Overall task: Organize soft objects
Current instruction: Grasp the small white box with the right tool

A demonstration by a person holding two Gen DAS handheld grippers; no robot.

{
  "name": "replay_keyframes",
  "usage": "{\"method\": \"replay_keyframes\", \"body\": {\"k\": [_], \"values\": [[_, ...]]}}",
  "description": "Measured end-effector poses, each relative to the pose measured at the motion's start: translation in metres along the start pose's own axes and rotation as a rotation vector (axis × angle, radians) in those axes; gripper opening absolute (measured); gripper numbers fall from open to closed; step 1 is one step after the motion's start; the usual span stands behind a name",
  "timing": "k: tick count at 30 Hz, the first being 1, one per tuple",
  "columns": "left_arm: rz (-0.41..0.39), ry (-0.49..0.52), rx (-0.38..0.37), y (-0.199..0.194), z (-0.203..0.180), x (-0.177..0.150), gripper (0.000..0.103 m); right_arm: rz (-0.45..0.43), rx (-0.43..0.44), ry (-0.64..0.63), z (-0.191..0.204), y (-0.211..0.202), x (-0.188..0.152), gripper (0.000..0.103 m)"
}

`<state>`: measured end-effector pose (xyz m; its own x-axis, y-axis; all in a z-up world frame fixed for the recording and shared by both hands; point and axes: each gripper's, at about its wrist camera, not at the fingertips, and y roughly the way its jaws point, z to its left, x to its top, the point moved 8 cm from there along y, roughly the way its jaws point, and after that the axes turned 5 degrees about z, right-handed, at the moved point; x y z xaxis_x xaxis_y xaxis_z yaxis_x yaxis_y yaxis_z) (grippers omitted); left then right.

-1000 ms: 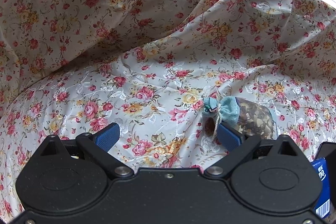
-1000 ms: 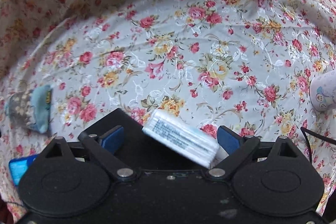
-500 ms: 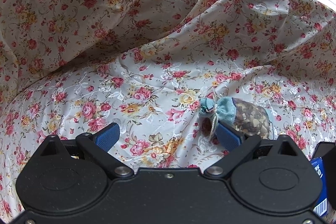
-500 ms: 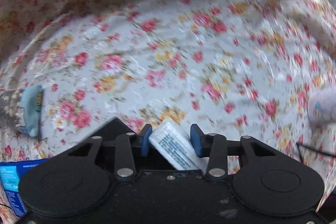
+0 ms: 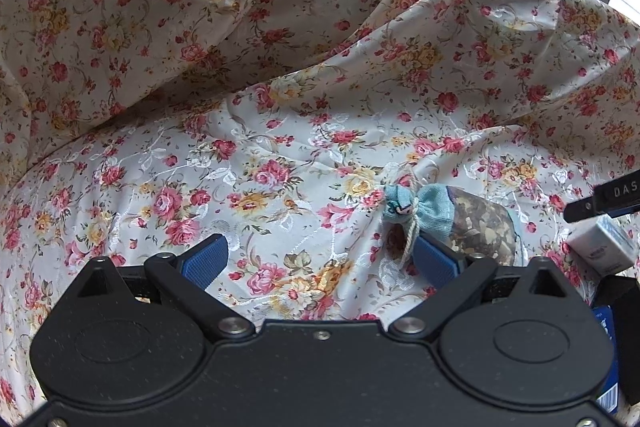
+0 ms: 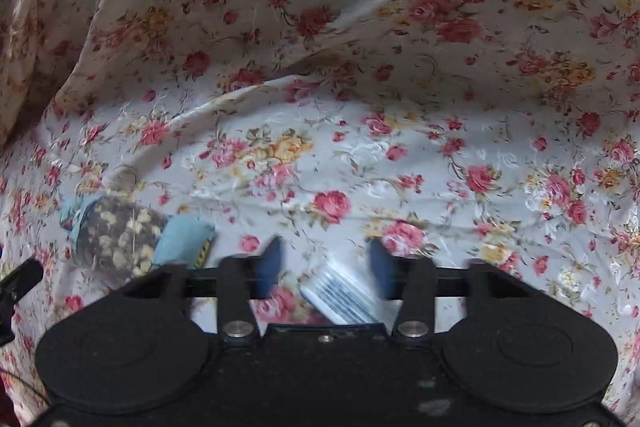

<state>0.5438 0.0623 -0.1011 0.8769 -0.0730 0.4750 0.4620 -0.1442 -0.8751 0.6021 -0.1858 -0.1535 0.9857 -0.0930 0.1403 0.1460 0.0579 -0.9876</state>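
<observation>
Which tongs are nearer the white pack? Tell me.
Right. The white pack lies between the opening right tongs, pads off it. The left tongs stand open over the cloth beside the sachet, the pack off to their right.

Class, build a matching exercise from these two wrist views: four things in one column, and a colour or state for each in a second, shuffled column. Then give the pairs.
Things
1. Small drawstring cloth pouch
2. Rectangular white tissue pack
3. Left claw
4. Draped floral cloth

Descriptions
A. Cream with red and yellow roses
B. Wide open, nothing between its pads
C. Light blue fabric, tied with pale string
D. Lying between the opening right claw pads

Pairs: 1-C, 2-D, 3-B, 4-A
</observation>
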Motion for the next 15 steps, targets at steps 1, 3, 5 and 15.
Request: {"method": "replay_keyframes", "body": {"k": [1, 3, 5, 15], "values": [[0.002, -0.005, -0.002, 0.000, 0.001, 0.000, 0.096, -0.021, -0.018, 0.022, -0.002, 0.002, 0.003, 0.070], [0.004, -0.013, -0.011, -0.001, 0.002, 0.000, 0.096, -0.071, -0.068, 0.096, -0.010, -0.005, 0.003, 0.079], [0.002, -0.018, -0.017, -0.002, 0.002, 0.000, 0.096, -0.102, -0.114, 0.161, -0.020, -0.015, -0.001, 0.091], [0.003, -0.012, -0.018, -0.003, 0.001, -0.002, 0.096, 0.030, -0.100, 0.397, -0.034, -0.016, -0.025, 0.099]]}}
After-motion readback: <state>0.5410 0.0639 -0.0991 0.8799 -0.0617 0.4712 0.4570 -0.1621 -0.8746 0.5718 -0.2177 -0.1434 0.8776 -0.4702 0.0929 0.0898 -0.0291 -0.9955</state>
